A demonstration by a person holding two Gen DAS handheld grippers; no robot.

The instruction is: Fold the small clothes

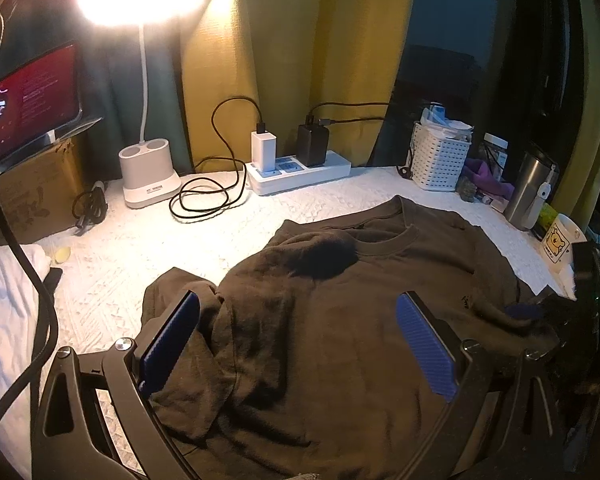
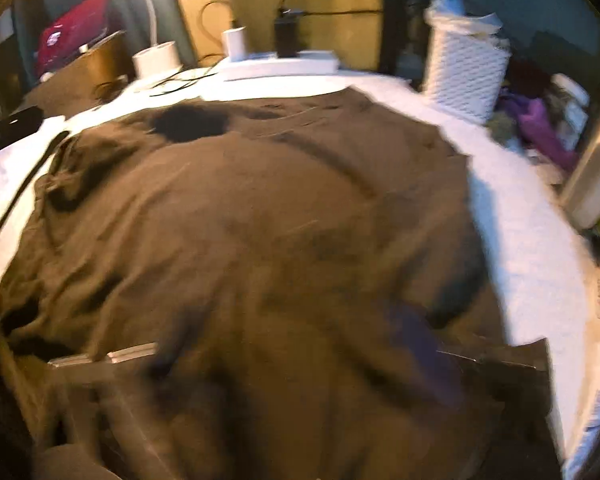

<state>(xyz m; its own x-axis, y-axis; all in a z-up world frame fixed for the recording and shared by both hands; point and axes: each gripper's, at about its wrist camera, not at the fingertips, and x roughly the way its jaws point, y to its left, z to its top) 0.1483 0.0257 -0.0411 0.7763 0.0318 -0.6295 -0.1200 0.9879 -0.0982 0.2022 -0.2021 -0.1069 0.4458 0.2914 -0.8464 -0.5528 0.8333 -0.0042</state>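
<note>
The left gripper (image 1: 298, 332) had its blue-padded fingers (image 1: 426, 348) spread wide apart, hovering over the body of the brown sweatshirt (image 1: 340, 320) with nothing between them. The state of the right gripper (image 2: 300, 364) could not be told: its view was badly motion-blurred, only a vague blue shape and some metal edges showing low in the frame against the cloth.

The sweatshirt lay chest-up on the white-covered table (image 1: 140, 240), collar (image 1: 384, 240) towards the far side. One sleeve (image 1: 180, 304) appeared bunched and turned in at the left edge; the rest of the body looked spread out, though creased. In my judgement the folding was at an early stage: at most one sleeve brought in, with the other side and the crosswise folds not yet made.

The left wrist view was sharp and showed the clutter behind: a lit desk lamp (image 1: 148, 176), a power strip (image 1: 300, 170) carrying two chargers, a white basket (image 1: 440, 156), a steel tumbler (image 1: 530, 188) and a bear-printed mug (image 1: 560, 244). The right wrist view alone showed the garment's right edge lying against bare table cover (image 2: 520, 240), with no sleeve distinguishable there through the blur.
</note>
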